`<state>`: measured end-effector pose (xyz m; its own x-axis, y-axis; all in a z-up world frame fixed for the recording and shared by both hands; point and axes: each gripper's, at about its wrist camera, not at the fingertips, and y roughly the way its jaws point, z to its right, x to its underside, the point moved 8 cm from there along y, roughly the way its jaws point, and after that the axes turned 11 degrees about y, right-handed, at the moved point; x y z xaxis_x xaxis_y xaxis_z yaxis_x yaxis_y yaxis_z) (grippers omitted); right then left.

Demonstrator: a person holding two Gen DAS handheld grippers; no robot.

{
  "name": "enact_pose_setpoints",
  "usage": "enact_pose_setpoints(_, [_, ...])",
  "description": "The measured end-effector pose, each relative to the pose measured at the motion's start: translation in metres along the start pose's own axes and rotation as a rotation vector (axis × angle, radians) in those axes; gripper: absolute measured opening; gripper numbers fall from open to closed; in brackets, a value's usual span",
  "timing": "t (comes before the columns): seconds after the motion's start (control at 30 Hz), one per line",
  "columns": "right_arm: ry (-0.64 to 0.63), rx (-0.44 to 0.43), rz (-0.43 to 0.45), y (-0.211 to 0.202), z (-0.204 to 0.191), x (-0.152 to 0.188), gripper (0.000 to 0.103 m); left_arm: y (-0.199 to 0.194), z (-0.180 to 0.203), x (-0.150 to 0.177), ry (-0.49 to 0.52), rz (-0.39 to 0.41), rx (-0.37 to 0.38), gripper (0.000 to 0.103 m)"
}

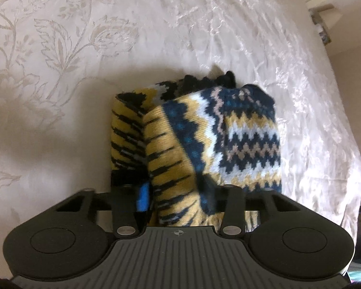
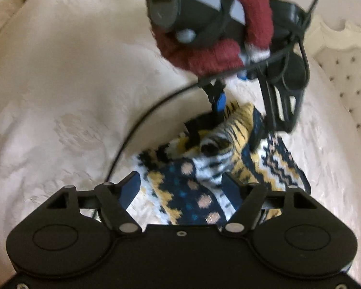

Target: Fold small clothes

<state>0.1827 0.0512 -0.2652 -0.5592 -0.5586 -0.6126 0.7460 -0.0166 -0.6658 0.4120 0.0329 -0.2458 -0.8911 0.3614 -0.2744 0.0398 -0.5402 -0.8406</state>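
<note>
Cream bedspread (image 1: pixel 89 48) with a woven floral pattern covers the bed, glossy and wrinkled toward its right side; a tufted, button-studded headboard (image 2: pixel 349 77) shows at the edge of the right wrist view. On this cloth lies the knitted garment (image 1: pixel 204 132), bunched and partly folded, patterned in navy, mustard yellow, white and beige zigzags, with black-and-yellow stripes and teal dots.

Seen from its own camera, the left gripper (image 1: pixel 180 200) has its jaws drawn in against a fold of the knit, clamped on it; the right wrist view shows the same gripper from outside, held by a hand in a dark red glove (image 2: pixel 214 45), a black cable (image 2: pixel 142 120) trailing from it. The right gripper (image 2: pixel 180 187) straddles the near edge of the garment; its blue pads (image 2: pixel 130 189) stand apart, not pressing the fabric.
</note>
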Motion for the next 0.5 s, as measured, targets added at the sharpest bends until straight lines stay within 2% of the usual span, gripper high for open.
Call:
enact_pose_setpoints(0.03, [0.024, -0.012, -0.015, 0.002, 0.004, 0.001, 0.051, -0.002, 0.001, 0.0, 0.007, 0.013, 0.004, 0.022])
enact_pose_setpoints(0.07, [0.068, -0.029, -0.022, 0.003, 0.009, 0.0, 0.03, -0.005, 0.003, -0.001, 0.02, 0.031, -0.005, 0.019])
enact_pose_setpoints(0.1, [0.13, -0.054, -0.015, 0.0, 0.016, -0.003, 0.015, -0.01, 0.005, -0.002, 0.038, 0.048, -0.017, 0.016])
enact_pose_setpoints(0.17, [0.274, -0.095, 0.028, -0.014, 0.034, -0.014, 0.014, -0.025, 0.013, -0.003, 0.082, 0.088, -0.029, 0.013])
enact_pose_setpoints(0.23, [0.357, -0.122, 0.073, -0.03, 0.045, -0.025, 0.014, -0.042, 0.017, -0.005, 0.126, 0.132, -0.038, 0.01])
enact_pose_setpoints(0.3, [0.401, -0.148, 0.085, -0.037, 0.048, -0.031, 0.014, -0.049, 0.01, -0.006, 0.119, 0.137, -0.048, 0.01])
enact_pose_setpoints(0.43, [0.416, -0.22, 0.024, -0.013, 0.03, -0.029, 0.014, -0.035, -0.014, -0.003, 0.079, 0.1, -0.093, 0.01])
enact_pose_setpoints(0.47, [0.403, -0.23, -0.006, -0.002, 0.024, -0.027, 0.016, -0.028, -0.018, -0.002, 0.067, 0.078, -0.094, 0.013])
enact_pose_setpoints(0.5, [0.397, -0.236, -0.029, 0.009, 0.02, -0.024, 0.022, -0.022, -0.023, -0.001, 0.052, 0.061, -0.098, 0.017])
